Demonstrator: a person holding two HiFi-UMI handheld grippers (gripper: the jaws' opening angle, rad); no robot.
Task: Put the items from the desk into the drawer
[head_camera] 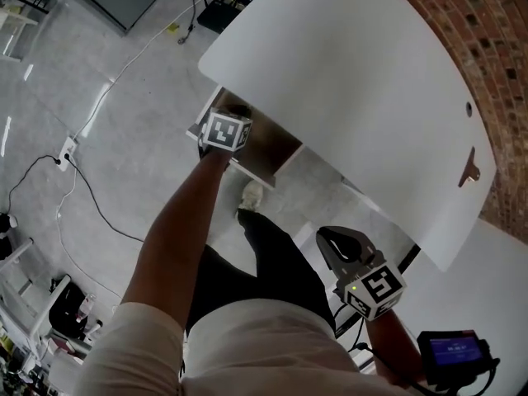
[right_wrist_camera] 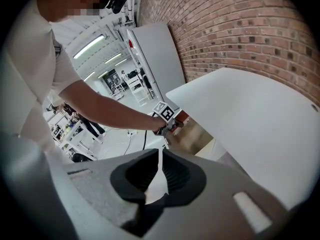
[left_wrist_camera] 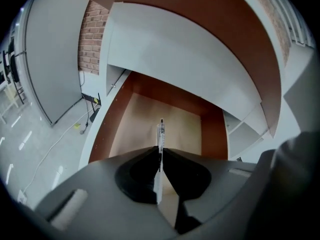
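Observation:
My left gripper (left_wrist_camera: 160,153) is shut on a thin clear pen (left_wrist_camera: 160,134) with a dark tip, held over the open drawer (left_wrist_camera: 150,119). The drawer has a tan bottom and brown walls, and nothing lies in the part I see. In the head view the left gripper (head_camera: 224,132) hangs at the drawer (head_camera: 266,145), under the edge of the white desk (head_camera: 355,73). My right gripper (head_camera: 332,238) is lower, near the person's lap, away from the desk. Its jaws (right_wrist_camera: 159,153) are shut with nothing between them. From there the left gripper (right_wrist_camera: 170,121) shows at the drawer (right_wrist_camera: 196,134).
A small brown clip-like item (head_camera: 470,170) lies on the desk near its right edge, beside a cable hole (head_camera: 469,108). A brick wall (head_camera: 487,31) runs behind the desk. Cables and a power strip (head_camera: 66,148) lie on the grey floor. A device with a blue screen (head_camera: 450,349) is at the bottom right.

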